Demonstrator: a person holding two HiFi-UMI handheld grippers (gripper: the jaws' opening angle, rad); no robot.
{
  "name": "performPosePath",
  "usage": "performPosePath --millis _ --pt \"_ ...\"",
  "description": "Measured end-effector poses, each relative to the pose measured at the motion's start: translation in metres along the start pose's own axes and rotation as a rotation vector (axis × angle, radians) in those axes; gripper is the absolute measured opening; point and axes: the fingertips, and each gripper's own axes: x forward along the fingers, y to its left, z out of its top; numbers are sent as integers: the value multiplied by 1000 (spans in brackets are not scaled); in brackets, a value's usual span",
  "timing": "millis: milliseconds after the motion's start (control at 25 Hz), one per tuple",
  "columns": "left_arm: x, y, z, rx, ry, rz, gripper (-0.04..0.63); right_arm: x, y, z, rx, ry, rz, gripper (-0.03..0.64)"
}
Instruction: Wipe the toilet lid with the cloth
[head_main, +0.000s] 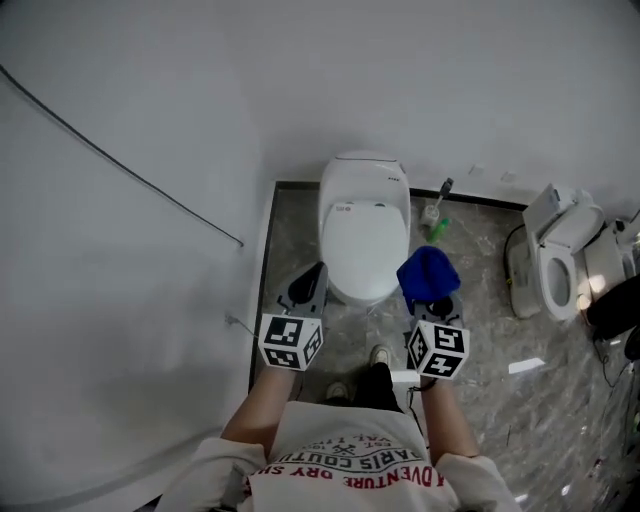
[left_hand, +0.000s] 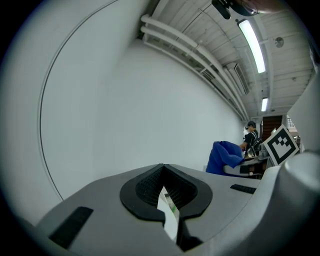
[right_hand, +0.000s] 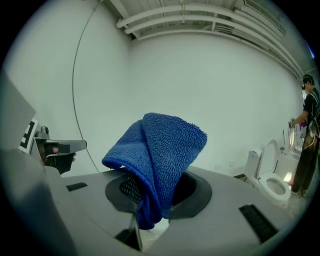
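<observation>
Blue terry microfibre cloth (right_hand: 162, 150): folded double and bunched. Lower end is pinched between the jaws of your right gripper (right_hand: 150, 200); the rest stands up and flops over the jaw tips. White glossy oval toilet lid (head_main: 362, 240): closed, lying flat on the bowl. In head view your cloth sits just right of the lid's front edge; contact can't be told.

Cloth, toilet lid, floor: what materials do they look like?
Cloth: blue microfibre or terry by the look, matte, with a fine looped nap and soft folds. Toilet lid: smooth, glossy white, likely moulded plastic, though ceramic can't be ruled out. Floor: grey stone-look tile or marble, judging by the pale veining.
</observation>
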Motion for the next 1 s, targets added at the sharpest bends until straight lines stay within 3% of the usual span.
performPosePath --millis 160,360,640,1000 --pt "-26 2 58 47 -76 7 6 -25 8 46 -31 -66 -2 87" --pt "-51 12 91 72 -132 59 6 -40 16 70 -54 -120 20 87" --pt "-71 1 105 94 -187 75 6 -55 18 78 -78 -165 38 87" --pt "-71 -18 107 137 -179 70 6 -60 9 80 -71 -176 45 87"
